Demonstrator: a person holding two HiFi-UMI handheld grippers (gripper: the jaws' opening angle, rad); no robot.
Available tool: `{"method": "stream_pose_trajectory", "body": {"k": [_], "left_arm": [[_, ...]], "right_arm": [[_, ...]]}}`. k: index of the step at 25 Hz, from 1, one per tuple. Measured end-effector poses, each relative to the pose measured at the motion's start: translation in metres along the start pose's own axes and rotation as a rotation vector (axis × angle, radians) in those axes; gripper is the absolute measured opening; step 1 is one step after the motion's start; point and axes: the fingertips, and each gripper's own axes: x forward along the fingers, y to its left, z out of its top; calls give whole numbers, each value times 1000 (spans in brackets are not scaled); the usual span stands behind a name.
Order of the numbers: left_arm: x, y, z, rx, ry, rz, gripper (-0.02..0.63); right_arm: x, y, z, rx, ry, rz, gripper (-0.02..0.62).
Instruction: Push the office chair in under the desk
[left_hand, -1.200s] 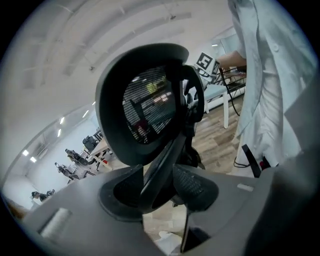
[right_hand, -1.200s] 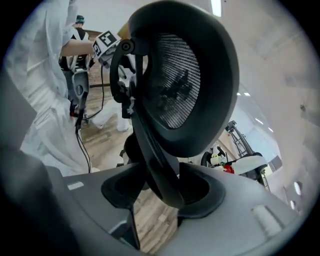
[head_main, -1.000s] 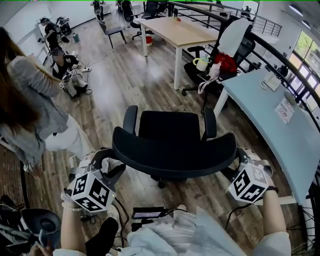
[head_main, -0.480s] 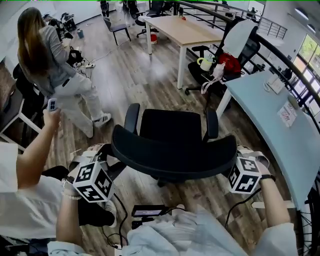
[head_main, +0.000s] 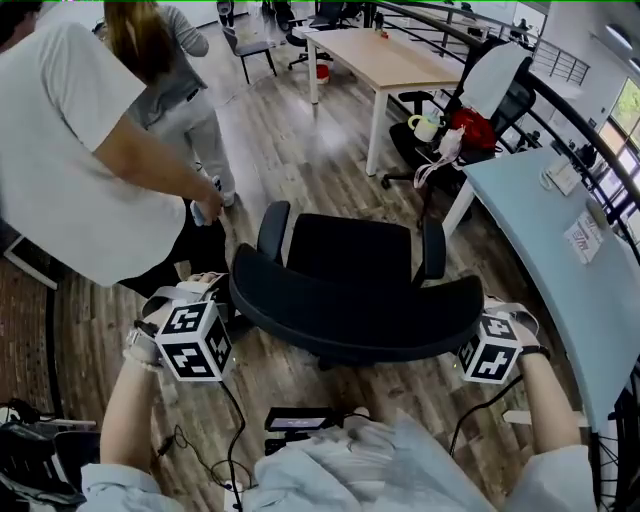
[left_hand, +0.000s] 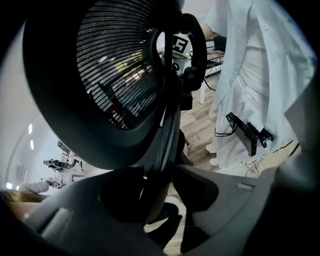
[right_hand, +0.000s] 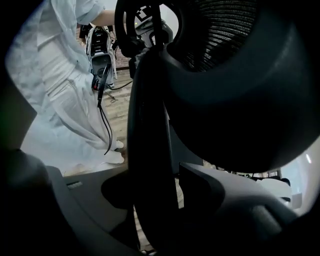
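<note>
The office chair (head_main: 350, 250) stands in the open floor right in front of me, its seat facing 12 o'clock and its curved backrest (head_main: 355, 315) nearest me. It is not under any desk yet. The pale blue desk (head_main: 565, 260) runs along 3 o'clock of it, and a wooden desk (head_main: 390, 60) sits well off at 12 o'clock. I cannot tell which one is meant.

My left gripper (left_hand: 162, 195) is at the backrest's 9 o'clock edge and my right gripper (right_hand: 165, 200) at its 3 o'clock edge. Each one has its jaws standing wide with the hard rim running between them. In both gripper views a sliver of floor shows beside the rim, so I judge they straddle it and are not clamped on it.

I expect the chair to be fairly heavy yet easy to roll on the wood planks. It will likely spin on its column if I push harder on one side. The mesh panel looks springy and would give, whereas the rim looks stiff, so the rim is where to hold it. I would take both edges at matching height and keep the pressure even.

A person in a white shirt (head_main: 70, 150) stands at 10 o'clock, near the left armrest (head_main: 272, 230), so a swing that way risks a bump.
</note>
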Motion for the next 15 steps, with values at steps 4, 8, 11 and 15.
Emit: {"method": "stream_pose_trajectory", "body": {"k": [4,8,11,15], "left_arm": [[-1,-1,-1,22,34,-52,155],[8,-1,-7,71,102,-99,155],[23,-3,-17,84,131,-117,155],[35,-2,-18,80,128,-124,155]], "right_arm": [[-2,0,-2,-13,6,15,204],[-4,-1,-5,-28,11,24,204],[-2,1,-1,-40,11,34,204],[-3,0,5,-50,4,38,204]]}}
